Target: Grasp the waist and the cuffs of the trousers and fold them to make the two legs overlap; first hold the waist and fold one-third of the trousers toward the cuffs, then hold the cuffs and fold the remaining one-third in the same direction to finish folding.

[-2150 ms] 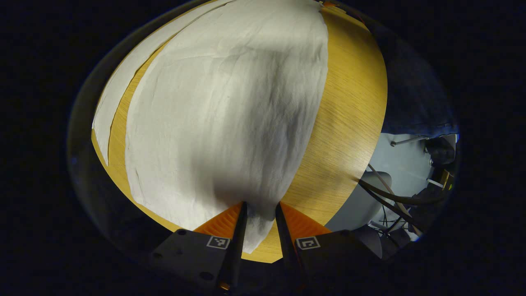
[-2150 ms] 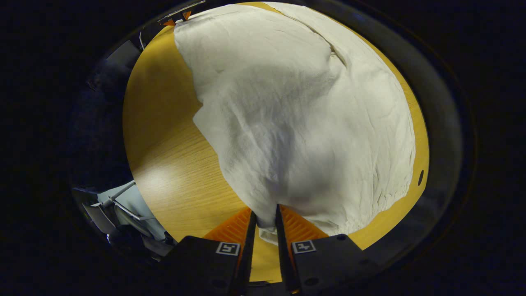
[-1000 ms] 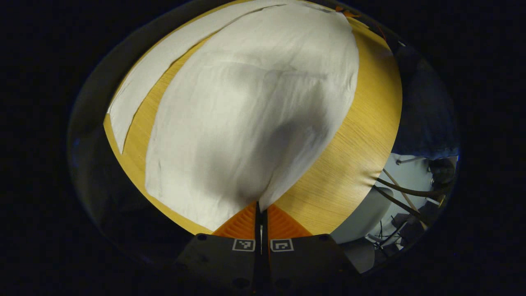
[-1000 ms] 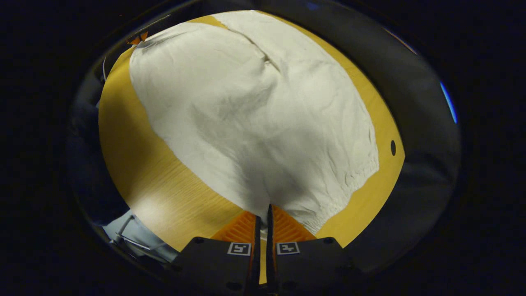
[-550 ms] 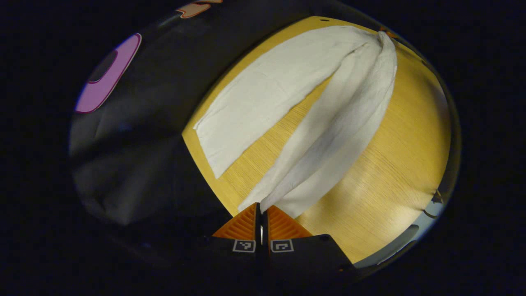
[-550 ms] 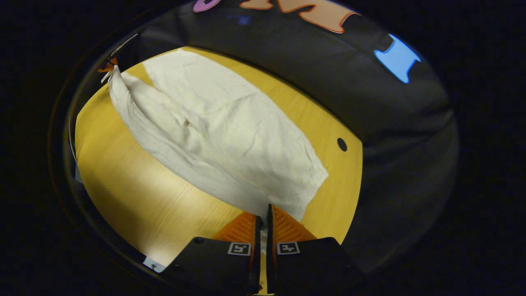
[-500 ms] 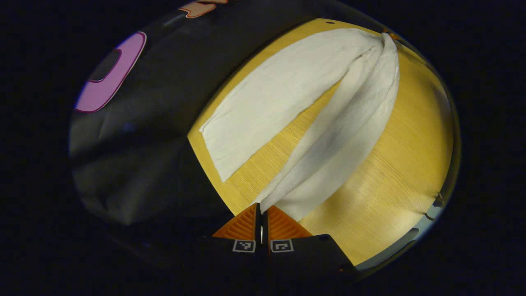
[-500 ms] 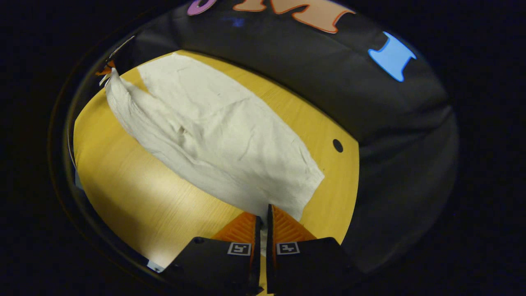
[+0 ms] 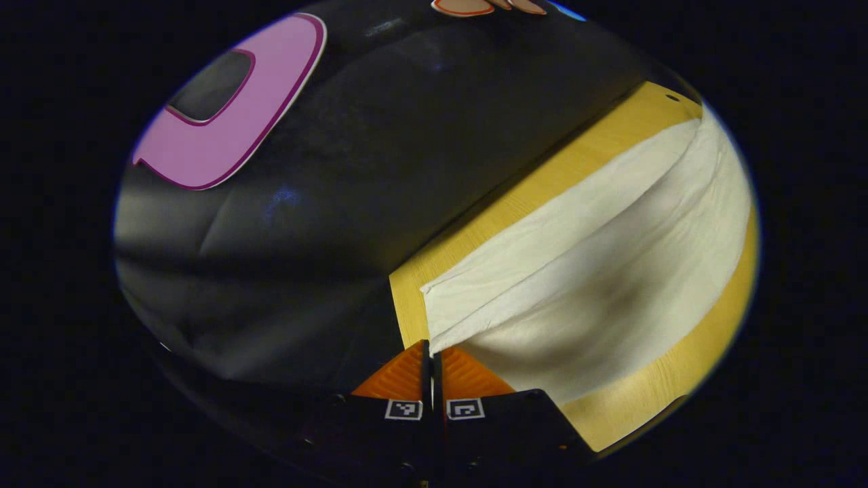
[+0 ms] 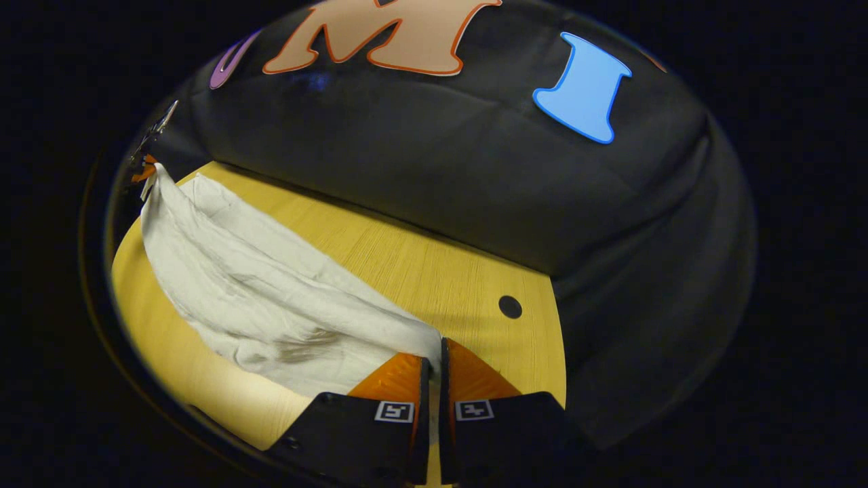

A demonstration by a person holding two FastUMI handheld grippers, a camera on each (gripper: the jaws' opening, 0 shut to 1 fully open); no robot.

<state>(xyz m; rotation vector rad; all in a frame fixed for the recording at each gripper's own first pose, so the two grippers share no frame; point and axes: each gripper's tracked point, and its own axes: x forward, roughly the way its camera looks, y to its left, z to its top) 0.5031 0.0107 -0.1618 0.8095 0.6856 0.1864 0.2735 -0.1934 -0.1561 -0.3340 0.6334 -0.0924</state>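
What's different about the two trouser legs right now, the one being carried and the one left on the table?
In the left gripper view, the carried leg is raised off the table and sags in a curve, while the resting leg lies flat on the wood. The carried leg is pinched at its cuff by the left gripper; the resting leg's cuff lies free. Both are the same off-white cloth and nearly overlap.

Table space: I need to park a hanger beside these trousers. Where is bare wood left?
In the right gripper view, the table is bare between the trousers and the booth wall, around the small hole. A narrower near strip is free. The left gripper view's far strip is tight.
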